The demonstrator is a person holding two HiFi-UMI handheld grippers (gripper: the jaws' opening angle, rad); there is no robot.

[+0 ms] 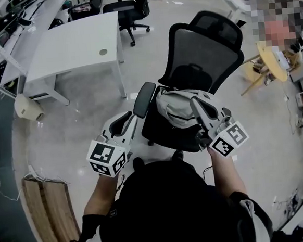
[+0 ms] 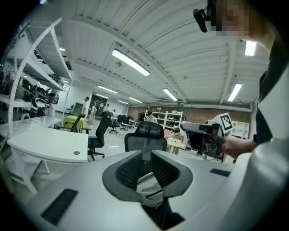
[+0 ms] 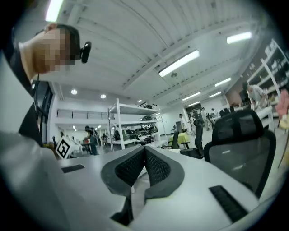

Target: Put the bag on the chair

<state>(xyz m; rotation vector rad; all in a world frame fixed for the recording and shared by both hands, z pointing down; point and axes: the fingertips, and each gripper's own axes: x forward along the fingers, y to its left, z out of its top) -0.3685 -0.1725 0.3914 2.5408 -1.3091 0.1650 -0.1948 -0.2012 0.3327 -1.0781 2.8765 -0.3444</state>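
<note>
A black mesh office chair [image 1: 203,51] stands right in front of me. A grey bag [image 1: 176,108] lies on its seat, between the armrests. My right gripper [image 1: 195,106] lies over the bag's right side; in the right gripper view its pads [image 3: 145,151] meet at the tips, so it is shut, with a pale strip in the slit behind them. My left gripper [image 1: 132,118] is beside the left armrest [image 1: 143,98]. In the left gripper view its jaws [image 2: 147,155] stand apart at the tips, with grey bag cloth [image 2: 149,186] low between them.
A white desk [image 1: 72,43] stands at the back left, with another black chair [image 1: 132,9] behind it. At the right is a round wooden stool [image 1: 269,61]. A wooden board [image 1: 49,209] lies on the floor at my left. Shelves and people show far off.
</note>
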